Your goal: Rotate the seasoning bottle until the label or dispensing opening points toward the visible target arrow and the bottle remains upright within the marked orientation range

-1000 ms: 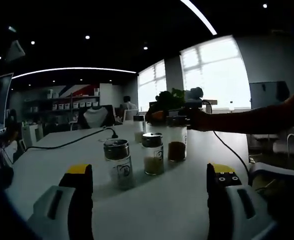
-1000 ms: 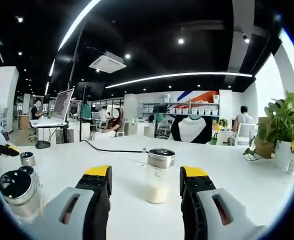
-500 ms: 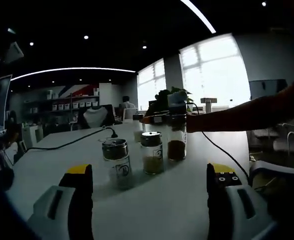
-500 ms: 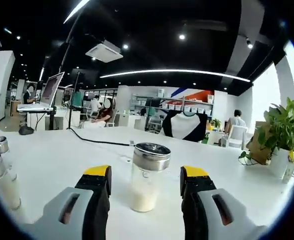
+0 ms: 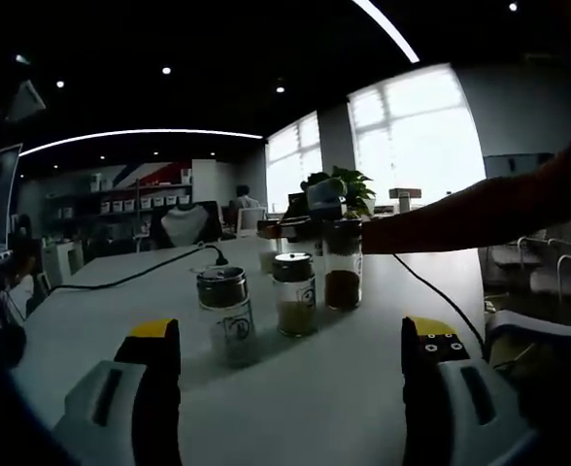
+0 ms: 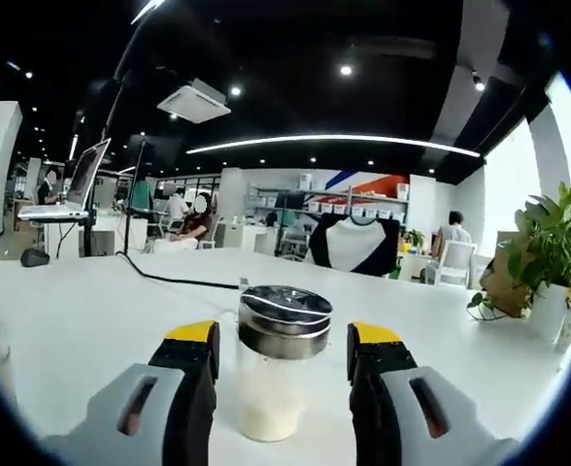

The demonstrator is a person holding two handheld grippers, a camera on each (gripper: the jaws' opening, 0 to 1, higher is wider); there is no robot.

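Right now my right hand-held gripper [image 6: 282,364] is open, its yellow-tipped grey jaws standing either side of a seasoning bottle [image 6: 278,374] that sits upright on the white counter [image 6: 91,301]. The bottle looks to be between the jaws but not yet pinched; I cannot tell whether either pad touches the glass.

To do this step well, I judge I should close gently on the glass body below the cap, keep the bottle vertical, and twist in small turns with its base flat on the counter. No arrow or label is visible to me, so the aim must be checked before turning.

The bottle is a clear glass cylinder with a shiny metal screw cap and pale white grains in its lower part. Smooth glass may slip, so an even, square grip matters.

My left hand-held gripper [image 5: 291,361] is open too, holding nothing, well back from three similar bottles [image 5: 295,295]: two short ones with metal caps, one taller with brown powder. My right arm [image 5: 460,216] reaches across beyond them.
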